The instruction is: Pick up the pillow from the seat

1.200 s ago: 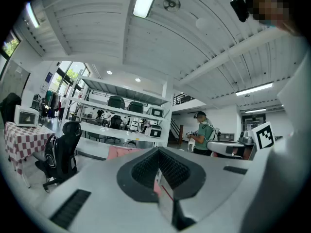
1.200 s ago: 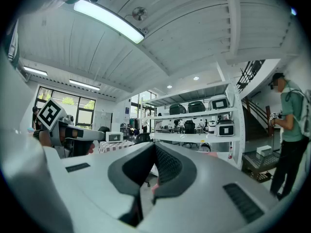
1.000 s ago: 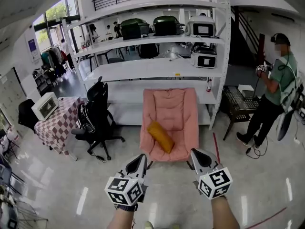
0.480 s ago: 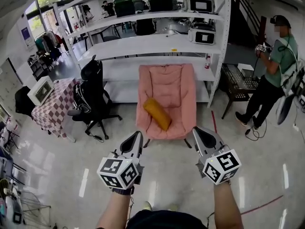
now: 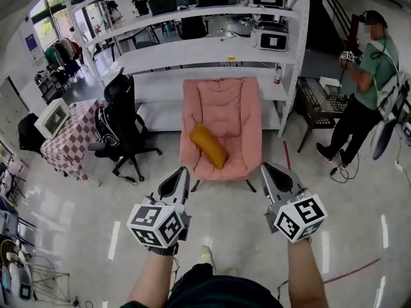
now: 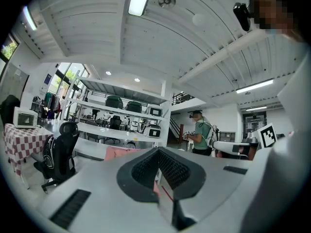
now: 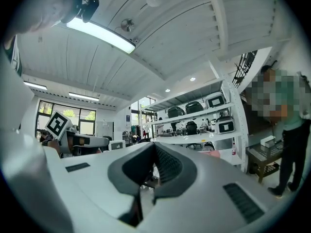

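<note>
My left tongs (image 5: 182,172) and right tongs (image 5: 266,167) both sit closed on nothing, with the orange pillow (image 5: 207,145) ahead of them and well apart, lying on the pink seat (image 5: 225,101).

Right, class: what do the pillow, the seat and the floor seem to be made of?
Pillow: probably soft matte fabric over stuffing; rounded bolster shape, no shine.
Seat: likely pink padded cloth; quilted seams, puffy folds.
Floor: hard and polished, perhaps tile or sealed concrete; bright streaks of reflected light.
</note>
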A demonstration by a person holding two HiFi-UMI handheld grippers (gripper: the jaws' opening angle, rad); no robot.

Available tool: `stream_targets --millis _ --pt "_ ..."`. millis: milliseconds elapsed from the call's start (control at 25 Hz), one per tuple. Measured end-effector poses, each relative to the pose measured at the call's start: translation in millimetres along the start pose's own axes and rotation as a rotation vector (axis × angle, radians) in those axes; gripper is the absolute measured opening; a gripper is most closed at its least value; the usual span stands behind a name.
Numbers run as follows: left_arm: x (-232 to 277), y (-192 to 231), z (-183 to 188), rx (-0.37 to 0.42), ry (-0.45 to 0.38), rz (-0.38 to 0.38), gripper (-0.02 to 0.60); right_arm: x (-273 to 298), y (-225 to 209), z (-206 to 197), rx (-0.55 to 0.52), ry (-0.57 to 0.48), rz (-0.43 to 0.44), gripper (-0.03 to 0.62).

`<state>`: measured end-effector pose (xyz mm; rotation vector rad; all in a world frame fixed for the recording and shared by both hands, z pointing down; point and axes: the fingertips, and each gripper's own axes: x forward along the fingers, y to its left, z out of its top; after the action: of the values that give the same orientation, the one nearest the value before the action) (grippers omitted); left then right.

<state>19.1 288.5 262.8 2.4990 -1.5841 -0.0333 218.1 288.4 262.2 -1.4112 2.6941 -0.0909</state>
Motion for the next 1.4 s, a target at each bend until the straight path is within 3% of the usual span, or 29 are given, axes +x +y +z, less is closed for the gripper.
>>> stream_targets --millis 520,1400 --pt "54 27 -9 -0.001 0.011 -0.017 0.005 49 -25 -20 0.005 0.041 0.001 0.003" --pt "186 214 -11 -0.017 0.061 -0.027 0.005 286 -23 -72 0.0 0.135 0.056 0.003"
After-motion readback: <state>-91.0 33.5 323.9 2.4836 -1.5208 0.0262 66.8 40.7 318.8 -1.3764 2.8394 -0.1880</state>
